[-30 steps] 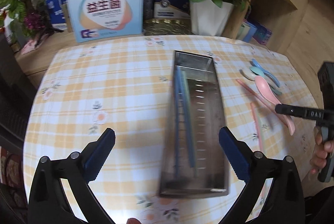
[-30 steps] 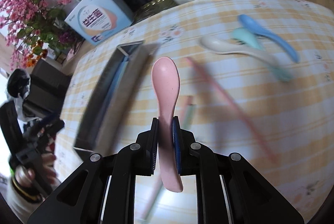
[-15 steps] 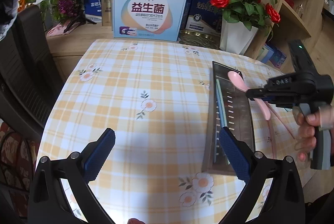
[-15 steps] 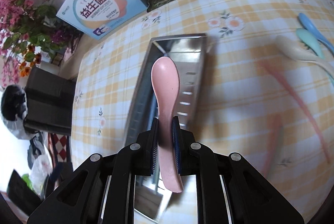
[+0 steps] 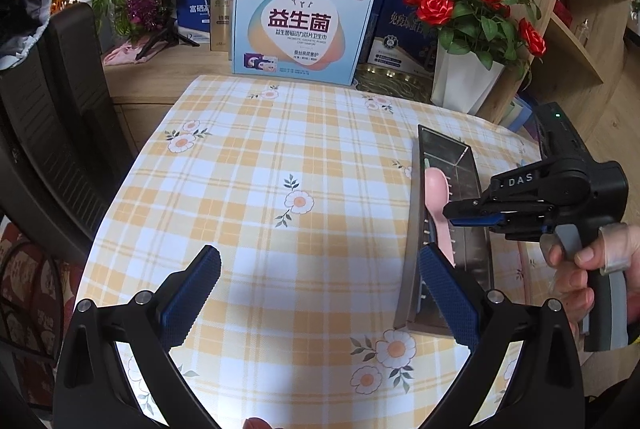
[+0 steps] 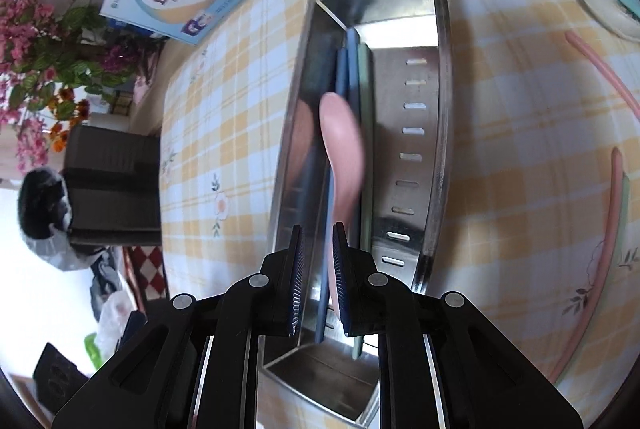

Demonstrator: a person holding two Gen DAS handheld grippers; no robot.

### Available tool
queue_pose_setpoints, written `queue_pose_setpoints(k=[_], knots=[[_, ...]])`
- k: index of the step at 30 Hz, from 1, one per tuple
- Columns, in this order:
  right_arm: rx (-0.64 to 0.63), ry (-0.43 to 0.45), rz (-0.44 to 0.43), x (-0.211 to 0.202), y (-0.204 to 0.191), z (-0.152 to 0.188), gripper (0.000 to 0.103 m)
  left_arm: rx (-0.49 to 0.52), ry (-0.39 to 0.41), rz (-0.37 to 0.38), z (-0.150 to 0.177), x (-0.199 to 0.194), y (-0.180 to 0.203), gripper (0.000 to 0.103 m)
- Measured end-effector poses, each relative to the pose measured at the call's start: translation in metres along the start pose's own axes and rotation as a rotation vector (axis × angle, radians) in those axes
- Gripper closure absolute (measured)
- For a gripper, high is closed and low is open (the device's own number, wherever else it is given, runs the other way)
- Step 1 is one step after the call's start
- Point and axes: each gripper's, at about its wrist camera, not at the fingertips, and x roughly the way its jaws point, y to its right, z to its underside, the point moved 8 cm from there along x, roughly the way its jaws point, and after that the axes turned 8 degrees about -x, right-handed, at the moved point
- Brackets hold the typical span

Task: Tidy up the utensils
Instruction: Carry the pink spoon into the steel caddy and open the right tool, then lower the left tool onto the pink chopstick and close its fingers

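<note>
Tray [image 6: 442, 77] on the table [image 5: 280, 157] — spoon [image 6: 342, 145] and chopsticks [image 6: 344, 69] inside, more utensils [image 6: 608, 9] to its right.

**Readable texts on the boxes and on the gripper**

Far ahead of the left fingers stands a light blue box [image 5: 303, 29]. It carries the brand "Longrich" at the top left corner and the big characters "益生菌" in the middle; the smaller lines under them are too fine to read. The right gripper [image 5: 472, 215] shows the white letters "DAS" on its black body. The dark blue box [image 5: 404, 33] behind shows characters, not clearly readable.
</note>
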Motion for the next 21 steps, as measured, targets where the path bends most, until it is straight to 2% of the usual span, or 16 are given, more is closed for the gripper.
queue_pose_setpoints(k=[4, 9, 11, 13, 14, 17, 19, 21], knots=[[-0.108, 0.056, -0.005, -0.021, -0.008, -0.004, 0.087, 0.002, 0.016, 0.009, -0.003, -0.005, 0.012, 0.006], [-0.293, 0.171, 0.013, -0.062, -0.005, -0.007, 0.074, 0.027, 0.008, 0.038, -0.002, -0.007, 0.039, 0.006], [-0.353, 0.219, 0.023, -0.078, 0.001, -0.007, 0.049, 0.045, 0.003, 0.049, 0.000, -0.007, 0.053, 0.006], [-0.416, 0.280, 0.027, -0.099, 0.010, -0.004, 0.047, 0.065, -0.002, 0.062, 0.003, -0.007, 0.066, 0.006], [-0.435, 0.292, 0.035, -0.106, 0.015, -0.004, 0.038, 0.077, -0.008, 0.083, 0.006, -0.007, 0.075, 0.006], [-0.470, 0.353, 0.046, -0.132, 0.034, 0.000, 0.023, 0.093, -0.035, 0.123, 0.013, -0.004, 0.098, 0.006], [-0.480, 0.386, 0.048, -0.148, 0.050, 0.003, 0.017, 0.098, -0.053, 0.132, 0.017, -0.001, 0.110, 0.006], [-0.484, 0.438, 0.059, -0.166, 0.068, 0.006, 0.016, 0.100, -0.073, 0.142, 0.022, 0.004, 0.125, 0.006]])
